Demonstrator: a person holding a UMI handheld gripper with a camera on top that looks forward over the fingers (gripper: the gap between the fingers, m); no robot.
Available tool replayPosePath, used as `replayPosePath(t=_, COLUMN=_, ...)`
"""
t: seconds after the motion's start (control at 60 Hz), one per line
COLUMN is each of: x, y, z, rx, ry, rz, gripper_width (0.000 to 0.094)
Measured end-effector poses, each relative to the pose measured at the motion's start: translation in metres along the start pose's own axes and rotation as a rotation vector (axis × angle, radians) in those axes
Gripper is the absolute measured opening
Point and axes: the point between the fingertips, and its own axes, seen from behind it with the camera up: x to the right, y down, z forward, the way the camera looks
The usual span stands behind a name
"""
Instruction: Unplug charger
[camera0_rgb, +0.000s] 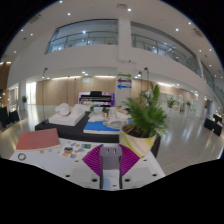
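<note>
Claw (111, 160) nearly closed, pink pads almost touching, gripping nothing. No charger identifiable; small items on white table (55, 165) near left too tiny to name. Judgement: plug body likely light, rigid; pinch its sides, never the cord. Potted plant (148, 115) right, sofas (70, 115) far.

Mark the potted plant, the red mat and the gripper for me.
potted plant (148, 115), gripper view, leafy middle
red mat (37, 140), gripper view, flat centre
gripper (111, 160), gripper view, midway between its fingertips

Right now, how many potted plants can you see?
1. The plant stands on the table just ahead of the gripper, to one side. Others may be hidden far back in the hall.
</note>
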Motion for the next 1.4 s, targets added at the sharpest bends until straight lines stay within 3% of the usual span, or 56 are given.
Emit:
replayPosePath(t=0.083, x=0.033, y=-0.010, z=-0.003, rx=-0.034, ry=0.036, rz=0.020, gripper_width=0.0205)
replayPosePath(t=0.167, x=0.065, y=0.013, z=-0.001, rx=-0.107, ry=0.065, rz=0.028, gripper_width=0.0208)
replayPosePath(t=0.35, x=0.099, y=0.114, z=0.014, rx=-0.341, ry=0.080, rz=0.000, gripper_width=0.0225)
replayPosePath(t=0.517, x=0.100, y=0.182, z=0.032, rx=-0.497, ry=0.046, rz=-0.004, gripper_width=0.0274)
replayPosePath(t=0.567, x=0.096, y=0.187, z=0.035, rx=-0.512, ry=0.022, rz=0.002, gripper_width=0.0331)
replayPosePath(t=0.683, x=0.102, y=0.171, z=0.024, rx=-0.504, ry=0.027, rz=-0.010, gripper_width=0.0869)
replayPosePath(t=0.817, x=0.113, y=0.115, z=-0.034, rx=-0.472, ry=0.036, rz=-0.033, gripper_width=0.0847)
replayPosePath(t=1.05, x=0.119, y=0.025, z=-0.234, rx=-0.494, ry=0.010, rz=0.045, gripper_width=0.0849)
replayPosePath(t=1.217, x=0.122, y=0.022, z=-0.335, rx=-0.543, ry=0.015, rz=0.054, gripper_width=0.0851)
replayPosePath(t=1.4, x=0.119, y=0.017, z=-0.375, rx=-0.509, ry=-0.034, rz=0.052, gripper_width=0.0851)
